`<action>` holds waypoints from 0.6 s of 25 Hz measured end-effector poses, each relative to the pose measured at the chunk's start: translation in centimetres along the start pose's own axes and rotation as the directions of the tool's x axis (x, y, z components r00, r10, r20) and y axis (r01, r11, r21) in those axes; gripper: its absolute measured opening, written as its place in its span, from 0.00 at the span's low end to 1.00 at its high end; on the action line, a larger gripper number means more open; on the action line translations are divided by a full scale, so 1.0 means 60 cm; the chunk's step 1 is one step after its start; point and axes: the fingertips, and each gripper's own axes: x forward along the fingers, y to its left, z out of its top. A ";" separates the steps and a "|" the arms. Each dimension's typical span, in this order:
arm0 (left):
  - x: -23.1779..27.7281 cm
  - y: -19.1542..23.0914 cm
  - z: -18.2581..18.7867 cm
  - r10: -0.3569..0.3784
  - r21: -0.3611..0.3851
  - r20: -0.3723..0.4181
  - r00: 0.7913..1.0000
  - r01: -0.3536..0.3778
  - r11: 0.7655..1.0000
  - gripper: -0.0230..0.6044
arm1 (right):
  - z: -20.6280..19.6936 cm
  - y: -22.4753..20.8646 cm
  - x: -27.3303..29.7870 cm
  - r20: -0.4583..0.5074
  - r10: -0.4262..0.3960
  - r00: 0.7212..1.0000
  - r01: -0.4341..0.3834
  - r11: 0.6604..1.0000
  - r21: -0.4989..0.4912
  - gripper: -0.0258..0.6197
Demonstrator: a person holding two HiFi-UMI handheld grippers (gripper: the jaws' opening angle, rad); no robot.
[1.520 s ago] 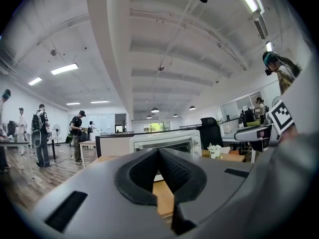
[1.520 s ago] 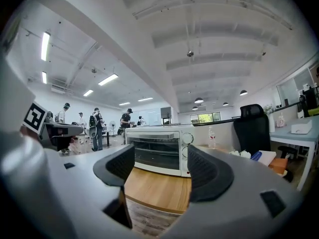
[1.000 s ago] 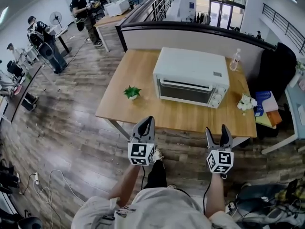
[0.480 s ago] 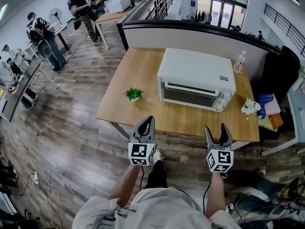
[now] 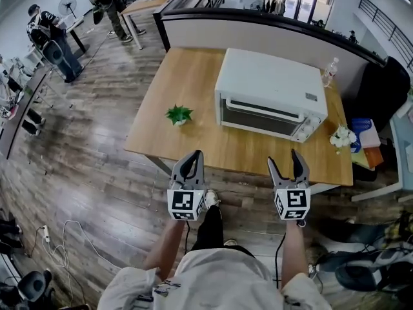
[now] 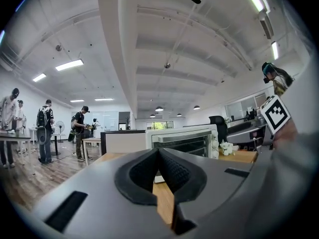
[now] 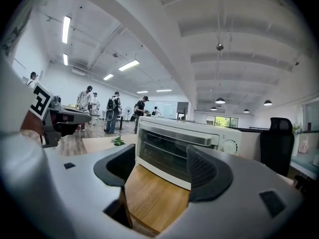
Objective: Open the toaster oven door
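Observation:
A white toaster oven (image 5: pixel 271 86) stands on the wooden table (image 5: pixel 184 76), its glass door shut and its bar handle (image 5: pixel 261 110) along the door's top edge. Both grippers hang in the air just short of the table's front edge, apart from the oven. My left gripper (image 5: pixel 191 159) is shut with its pads together and nothing between them; in the left gripper view (image 6: pixel 158 153) the toaster oven (image 6: pixel 182 141) shows beyond its tips. My right gripper (image 5: pixel 284 161) is open and empty. In the right gripper view (image 7: pixel 162 168) the toaster oven (image 7: pixel 184 143) fills the gap between the jaws.
A small potted plant (image 5: pixel 179 115) sits left of the oven. White flowers (image 5: pixel 342 136) and a water bottle (image 5: pixel 331 72) stand at the table's right end. A low partition runs behind the table, with a black chair (image 5: pixel 381 89) at the right. People stand far left.
The table and oven have come nearer in the head view. Both grippers have moved forward to the table's front edge. Their jaws look the same as before.

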 end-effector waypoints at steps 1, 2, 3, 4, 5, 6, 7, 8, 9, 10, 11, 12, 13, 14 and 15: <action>-0.001 0.004 -0.004 0.004 -0.006 -0.005 1.000 -0.004 1.000 0.06 | 0.001 0.005 0.009 -0.013 0.011 1.000 -0.011 1.000 -0.019 0.53; -0.002 0.008 -0.009 0.009 -0.013 -0.010 1.000 -0.009 1.000 0.06 | 0.002 0.009 0.019 -0.026 0.023 0.999 -0.024 0.999 -0.036 0.53; -0.003 0.012 -0.014 0.014 -0.019 -0.016 1.000 -0.014 1.000 0.06 | 0.004 0.013 0.029 -0.040 0.035 0.999 -0.037 0.998 -0.053 0.53; -0.004 0.016 -0.020 0.018 -0.023 -0.022 1.000 -0.018 1.000 0.06 | 0.007 0.017 0.039 -0.053 0.047 0.998 -0.050 0.996 -0.072 0.53; -0.005 0.019 -0.026 0.021 -0.024 -0.028 0.999 -0.022 0.999 0.06 | 0.010 0.023 0.049 -0.066 0.057 0.996 -0.063 0.994 -0.094 0.53; -0.005 0.021 -0.032 0.023 -0.024 -0.035 0.999 -0.024 0.999 0.06 | 0.014 0.028 0.058 -0.080 0.066 0.995 -0.075 0.990 -0.120 0.53; -0.006 0.023 -0.039 0.025 -0.024 -0.042 0.999 -0.026 0.999 0.06 | 0.017 0.033 0.068 -0.095 0.073 0.993 -0.088 0.984 -0.156 0.53; -0.006 0.025 -0.046 0.027 -0.025 -0.050 0.998 -0.028 0.999 0.06 | 0.019 0.038 0.078 -0.110 0.080 0.991 -0.101 0.974 -0.201 0.53; -0.008 0.026 -0.052 0.029 -0.027 -0.058 0.998 -0.031 0.999 0.06 | 0.021 0.042 0.087 -0.124 0.088 0.988 -0.117 0.961 -0.250 0.53; -0.009 0.027 -0.057 0.031 -0.031 -0.062 0.998 -0.033 0.999 0.06 | 0.023 0.047 0.096 -0.135 0.098 0.986 -0.135 0.945 -0.298 0.53; -0.010 0.028 -0.060 0.033 -0.034 -0.064 0.997 -0.035 0.999 0.06 | 0.026 0.052 0.105 -0.144 0.108 0.984 -0.152 0.927 -0.342 0.53; -0.011 0.028 -0.063 0.035 -0.035 -0.066 0.997 -0.037 0.999 0.06 | 0.029 0.056 0.113 -0.152 0.118 0.981 -0.169 0.909 -0.381 0.53; -0.011 0.029 -0.066 0.037 -0.034 -0.067 0.997 -0.039 0.999 0.06 | 0.030 0.059 0.121 -0.163 0.125 0.979 -0.183 0.890 -0.417 0.53; -0.011 0.030 -0.068 0.039 -0.032 -0.068 0.997 -0.042 0.999 0.06 | 0.030 0.060 0.129 -0.180 0.124 0.976 -0.194 0.870 -0.453 0.53; -0.011 0.031 -0.071 0.042 -0.031 -0.069 0.997 -0.044 0.999 0.06 | 0.031 0.059 0.137 -0.201 0.117 0.973 -0.203 0.848 -0.490 0.54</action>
